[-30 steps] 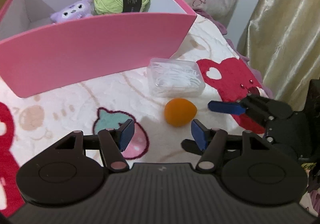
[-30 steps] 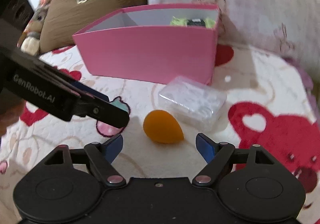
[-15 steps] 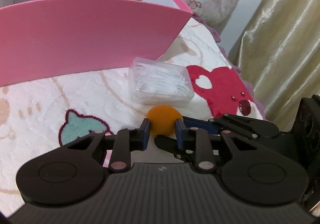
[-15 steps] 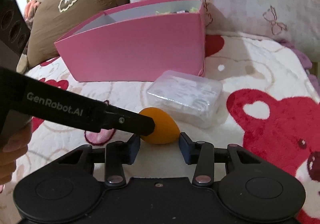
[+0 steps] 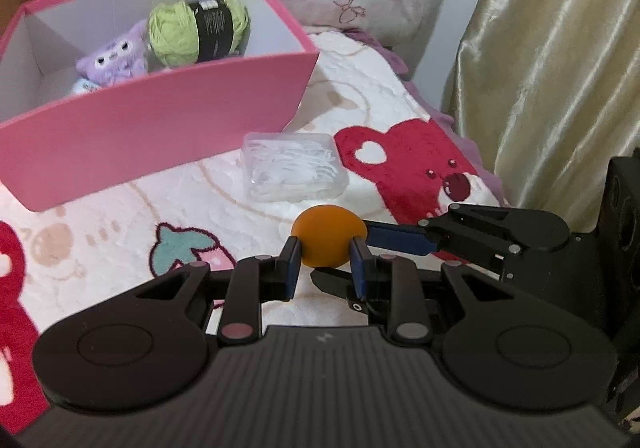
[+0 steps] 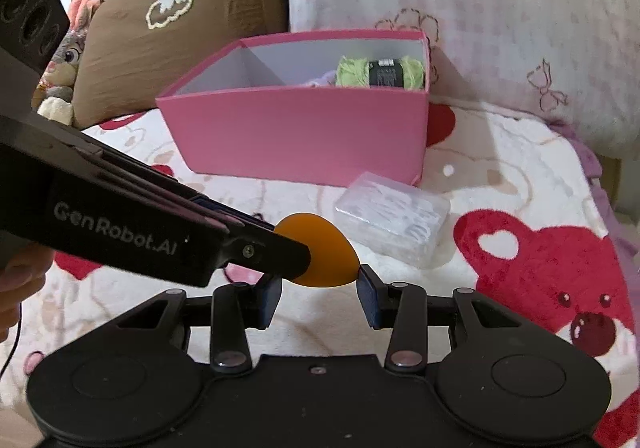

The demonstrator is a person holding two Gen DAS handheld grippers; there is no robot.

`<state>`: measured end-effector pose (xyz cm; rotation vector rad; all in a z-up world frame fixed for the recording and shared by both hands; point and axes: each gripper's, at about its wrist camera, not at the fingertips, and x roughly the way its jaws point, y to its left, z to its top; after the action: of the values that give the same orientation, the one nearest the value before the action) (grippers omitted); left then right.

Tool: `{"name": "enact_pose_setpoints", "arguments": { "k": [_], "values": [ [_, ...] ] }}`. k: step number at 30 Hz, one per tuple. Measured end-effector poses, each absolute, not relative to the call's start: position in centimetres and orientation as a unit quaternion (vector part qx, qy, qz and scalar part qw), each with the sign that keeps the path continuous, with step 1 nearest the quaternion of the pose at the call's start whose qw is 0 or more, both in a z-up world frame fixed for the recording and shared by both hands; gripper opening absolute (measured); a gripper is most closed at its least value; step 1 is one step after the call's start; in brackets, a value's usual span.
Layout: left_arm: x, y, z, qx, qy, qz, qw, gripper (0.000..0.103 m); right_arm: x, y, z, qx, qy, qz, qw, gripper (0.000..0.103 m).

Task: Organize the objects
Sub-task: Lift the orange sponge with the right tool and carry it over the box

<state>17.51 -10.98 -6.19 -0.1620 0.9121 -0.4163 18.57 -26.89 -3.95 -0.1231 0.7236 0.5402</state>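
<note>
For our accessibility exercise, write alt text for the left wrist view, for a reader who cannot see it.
Two handheld grippers, the left gripper and the right gripper, clamp one orange egg-shaped sponge above a patterned blanket. Beyond it lie a clear plastic case and an open pink box holding green yarn and a purple plush toy.
</note>
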Motion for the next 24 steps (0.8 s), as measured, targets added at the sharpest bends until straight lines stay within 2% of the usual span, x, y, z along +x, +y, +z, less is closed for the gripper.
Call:
{"name": "enact_pose_setpoints", "arguments": {
  "k": [13,24],
  "values": [
    [15.1,-9.0,0.9,-0.069,0.411,-0.189,0.889,0.025,16.6,-24.2,2.6,-0.119,0.305,0.277,0.903,0.046],
    [17.4,-5.4,5.9,-0.093,0.374,-0.169,0.907,0.026,20.5,-21.9,7.9,-0.118,0.289,0.303,0.900,0.046]
  ]
}}
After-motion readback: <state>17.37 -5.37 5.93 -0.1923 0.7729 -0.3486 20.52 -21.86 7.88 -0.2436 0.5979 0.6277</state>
